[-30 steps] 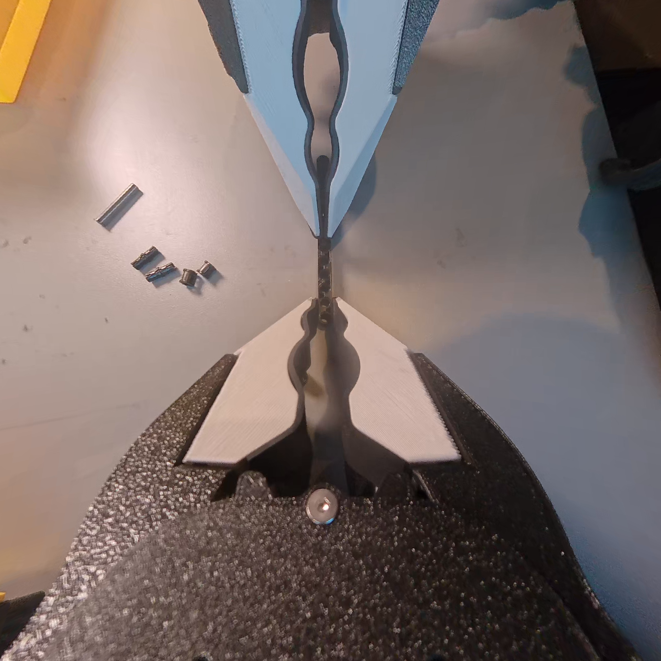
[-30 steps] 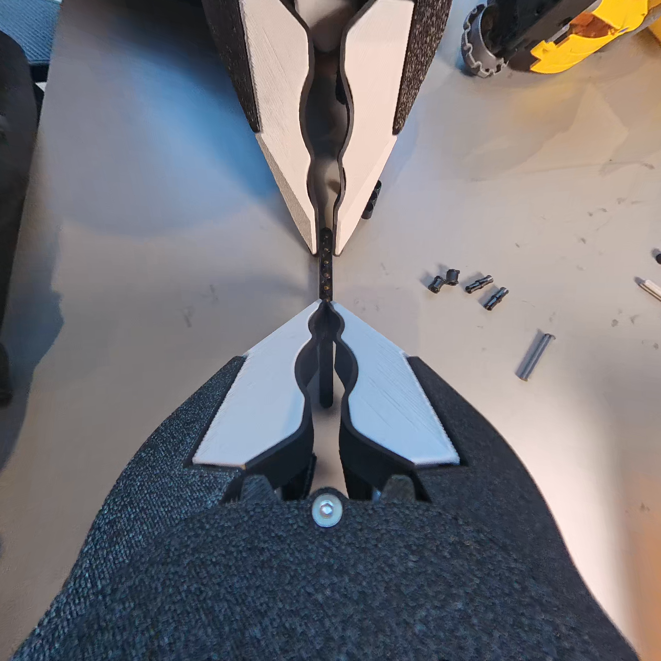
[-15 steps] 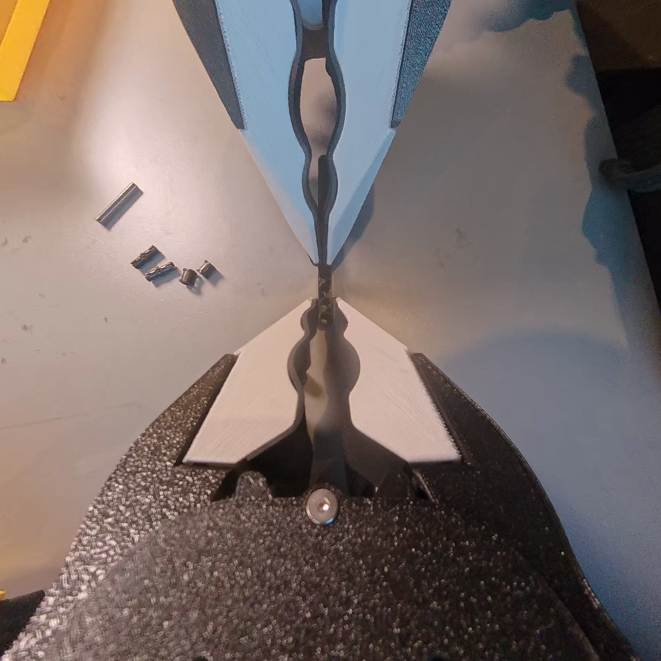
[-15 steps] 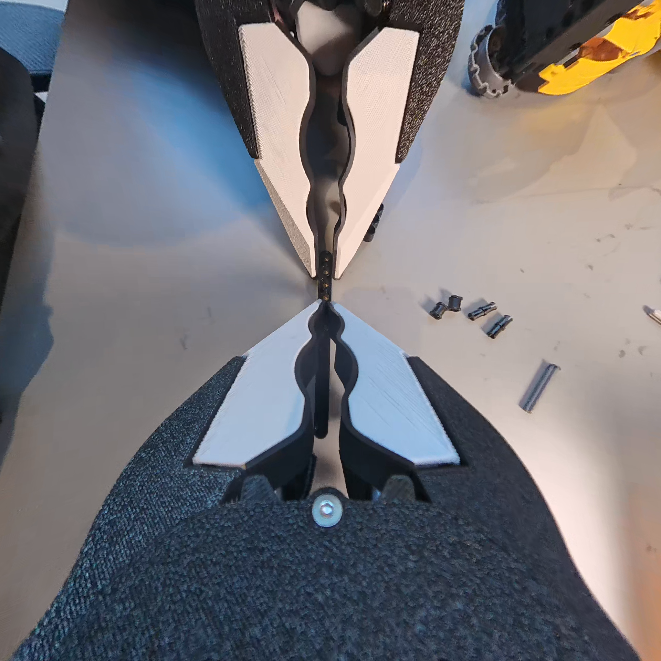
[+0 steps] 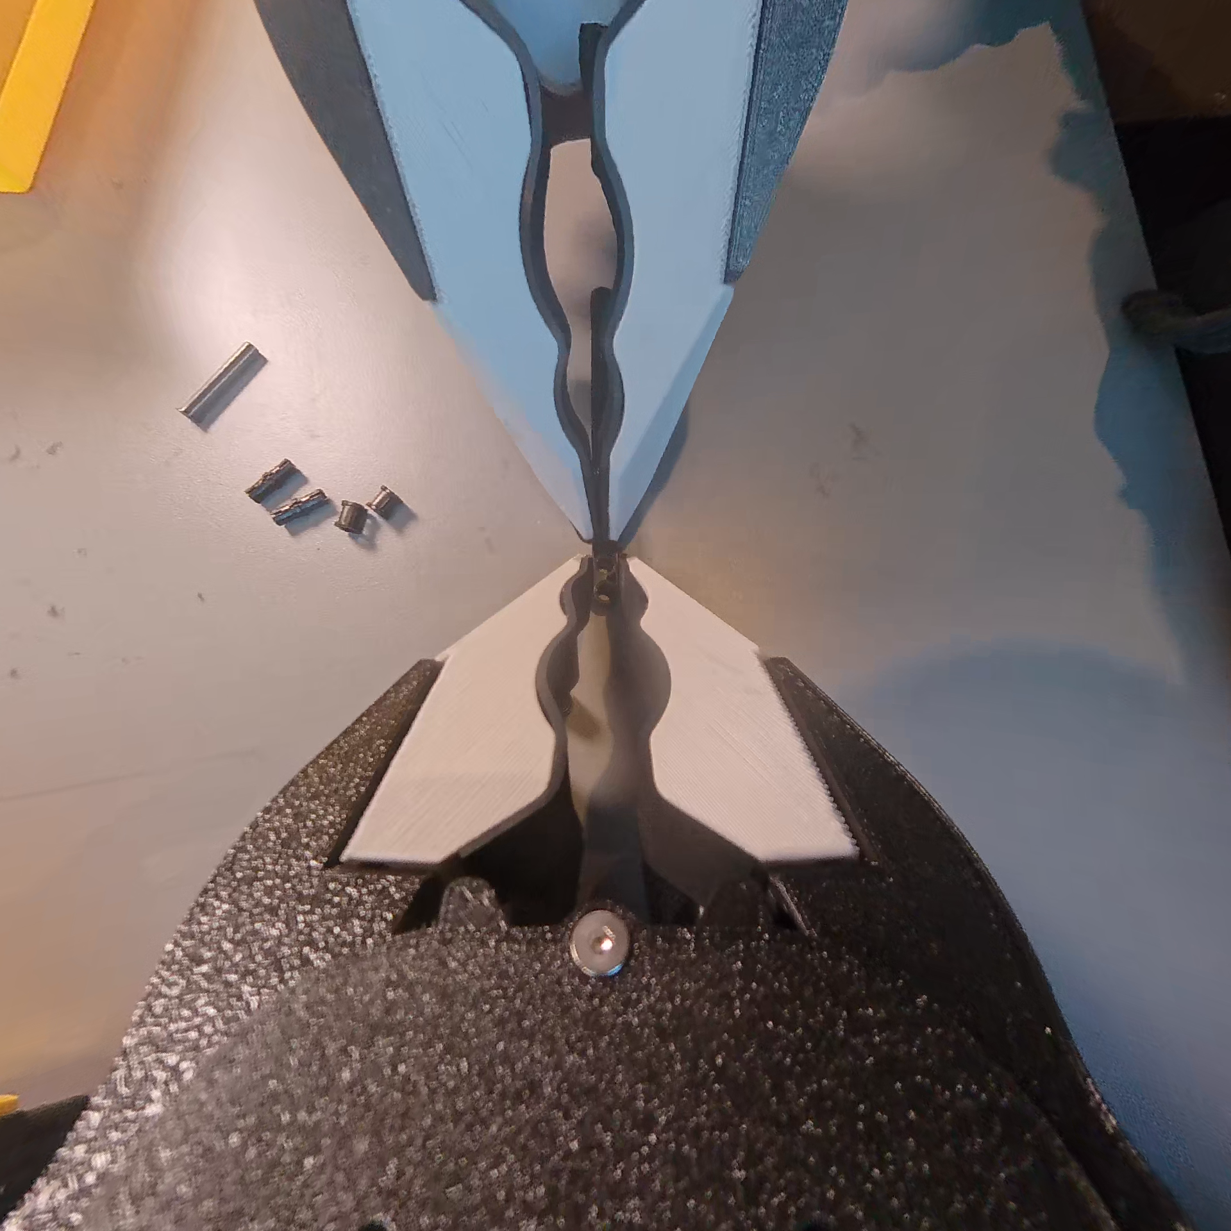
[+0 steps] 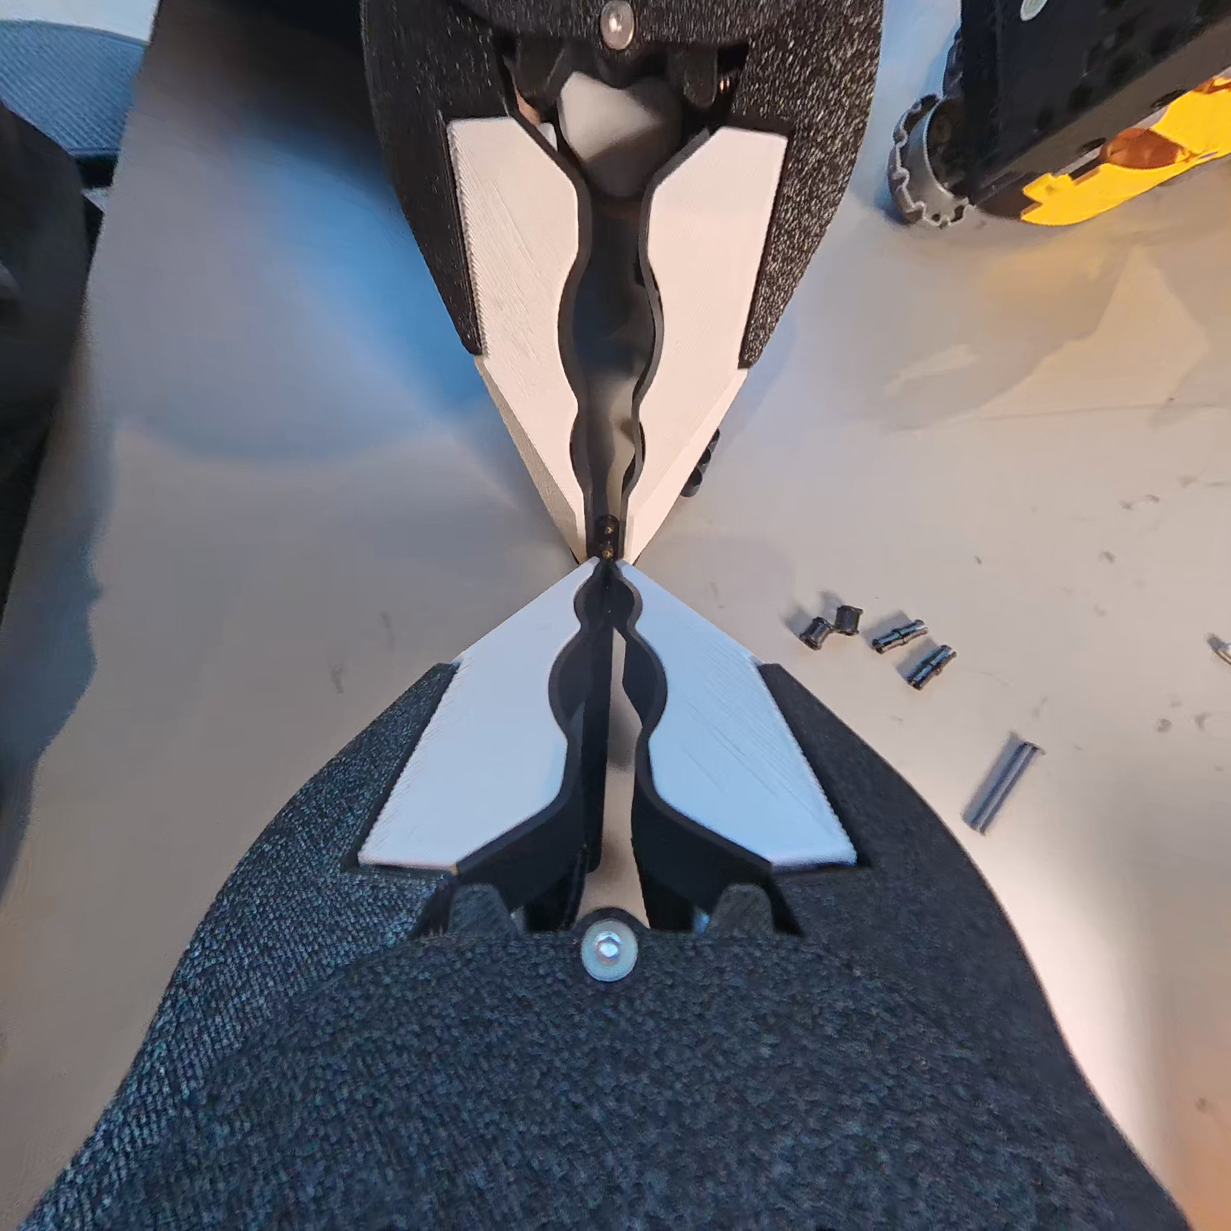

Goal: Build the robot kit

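We see two hand-held grippers meeting tip to tip above a pale grey table [image 5: 932,466], both clamped on one thin black strip with a row of small holes [image 5: 605,578]. In the left wrist view the left hand-held gripper [image 5: 605,566] rises from 6 o'clock, its white fingers [image 5: 479,746] pressed together at the tips on the strip's near end. The right hand-held gripper [image 5: 603,536] comes down from 12 o'clock, its jaws likewise closed on the strip, whose far end runs up between its fingers.

In the right wrist view the picture is mirrored: the right hand-held gripper [image 6: 605,565] sits at 6 o'clock, the left hand-held gripper [image 6: 606,543] at 12 o'clock, and only a short piece of the strip [image 6: 606,533] shows between the two pairs of tips. The strip is narrow, dark and straight, held edge-on clear of the table.

At 10 o'clock from the tips in the left wrist view lie four small black pins [image 5: 313,499] in a loose row, with a grey rod [image 5: 220,385] farther out. In the right wrist view the same pins [image 6: 879,639] lie at 3 o'clock and the rod [image 6: 1002,786] at 4 o'clock. A black and yellow toy vehicle [image 6: 1066,133] stands at 2 o'clock, and a yellow piece [image 5: 26,106] shows at the left view's 10 o'clock corner. We see no containers.
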